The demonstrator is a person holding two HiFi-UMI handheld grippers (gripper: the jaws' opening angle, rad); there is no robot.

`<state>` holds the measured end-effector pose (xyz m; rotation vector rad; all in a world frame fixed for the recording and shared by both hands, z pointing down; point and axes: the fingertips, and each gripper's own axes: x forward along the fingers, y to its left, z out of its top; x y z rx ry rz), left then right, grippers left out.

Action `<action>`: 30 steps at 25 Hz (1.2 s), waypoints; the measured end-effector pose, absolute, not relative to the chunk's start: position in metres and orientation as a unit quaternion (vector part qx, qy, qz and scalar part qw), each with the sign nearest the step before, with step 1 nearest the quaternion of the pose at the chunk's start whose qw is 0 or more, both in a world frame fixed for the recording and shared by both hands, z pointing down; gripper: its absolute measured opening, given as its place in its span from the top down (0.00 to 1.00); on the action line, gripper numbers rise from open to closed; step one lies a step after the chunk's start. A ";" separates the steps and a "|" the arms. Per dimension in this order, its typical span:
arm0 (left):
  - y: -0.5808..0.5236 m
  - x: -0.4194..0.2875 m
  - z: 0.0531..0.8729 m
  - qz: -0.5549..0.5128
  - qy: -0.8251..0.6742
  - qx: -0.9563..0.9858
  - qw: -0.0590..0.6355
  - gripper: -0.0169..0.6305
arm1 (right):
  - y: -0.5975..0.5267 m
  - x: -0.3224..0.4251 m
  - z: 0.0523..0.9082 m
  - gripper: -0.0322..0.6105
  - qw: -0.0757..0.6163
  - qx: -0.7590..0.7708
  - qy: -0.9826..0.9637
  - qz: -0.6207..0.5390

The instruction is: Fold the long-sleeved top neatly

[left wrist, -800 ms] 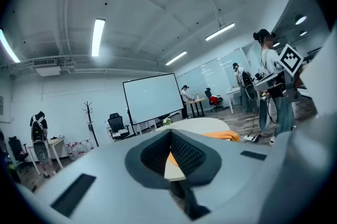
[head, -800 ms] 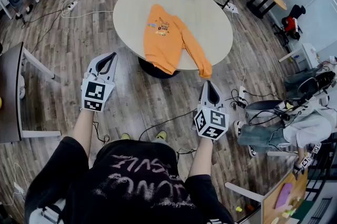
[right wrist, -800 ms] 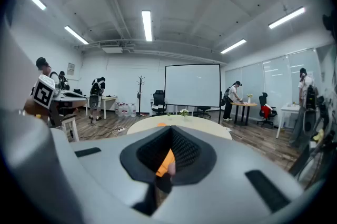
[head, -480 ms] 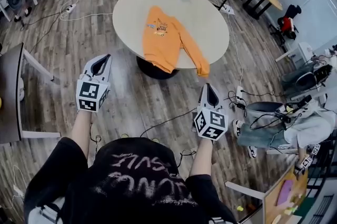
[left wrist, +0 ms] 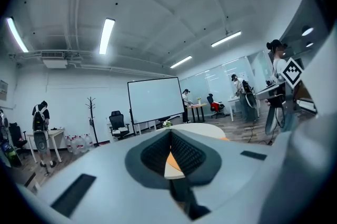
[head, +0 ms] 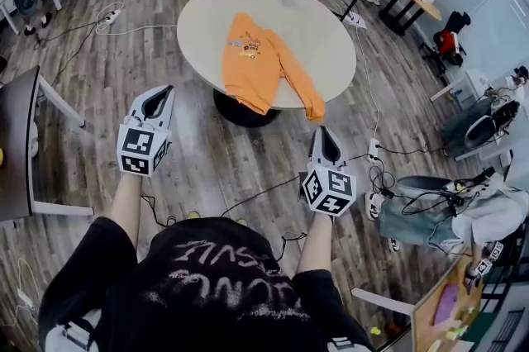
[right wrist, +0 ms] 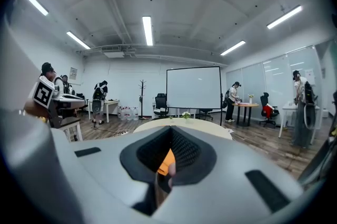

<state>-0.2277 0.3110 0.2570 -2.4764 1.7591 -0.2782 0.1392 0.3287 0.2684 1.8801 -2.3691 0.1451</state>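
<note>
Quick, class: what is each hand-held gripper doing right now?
Left hand-held gripper: closed, holding nothing.
Right hand-held gripper: closed, holding nothing.

Head view from above the person (head: 215, 284), facing forward and steeply down, round table (head: 318, 28) well off at upper centre, left gripper view and right gripper view low, roughly level, near their own jaws, both facing a white screen (right wrist: 194, 87), table and orange top (head: 256, 61) shared by all three
</note>
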 end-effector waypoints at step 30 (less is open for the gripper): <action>0.312 -0.237 0.267 -0.087 0.522 -0.848 0.033 0.67 | 0.343 0.081 0.272 0.64 0.042 0.597 -0.799 0.057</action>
